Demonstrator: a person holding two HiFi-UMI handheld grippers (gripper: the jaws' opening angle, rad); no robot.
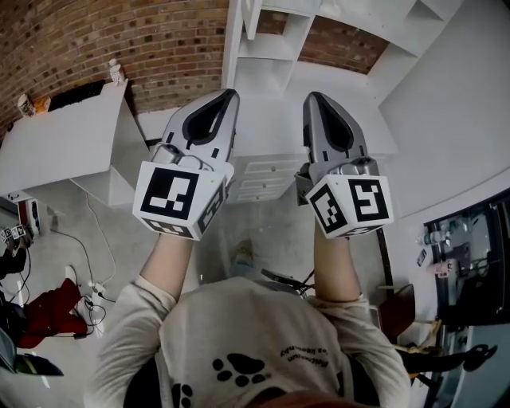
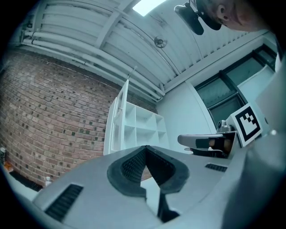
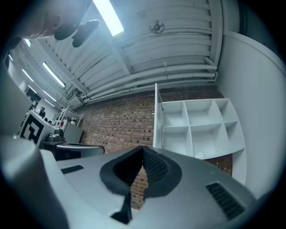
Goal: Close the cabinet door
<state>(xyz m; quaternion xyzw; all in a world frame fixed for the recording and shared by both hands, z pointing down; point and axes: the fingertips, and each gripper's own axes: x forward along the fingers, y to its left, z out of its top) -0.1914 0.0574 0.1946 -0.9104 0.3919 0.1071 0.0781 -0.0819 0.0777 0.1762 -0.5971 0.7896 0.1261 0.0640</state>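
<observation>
A white cabinet [image 1: 279,64] with open shelf compartments stands against the brick wall ahead. Its door [image 1: 252,17] hangs open and shows edge-on at the cabinet's left side. The door [image 2: 123,114] is in the left gripper view, and the door [image 3: 156,117] also appears in the right gripper view, beside the bare shelves [image 3: 201,127]. My left gripper [image 1: 232,94] and right gripper [image 1: 310,96] are raised side by side and point at the cabinet, still apart from it. The jaws of both meet at their tips, with nothing held.
White drawers [image 1: 267,179] sit under the shelves. A white counter [image 1: 64,143] stands at the left by the brick wall [image 1: 143,40]. A plain white wall [image 1: 454,111] runs along the right. Cables and a red object [image 1: 52,307] lie on the floor at left, with dark equipment [image 1: 470,263] at right.
</observation>
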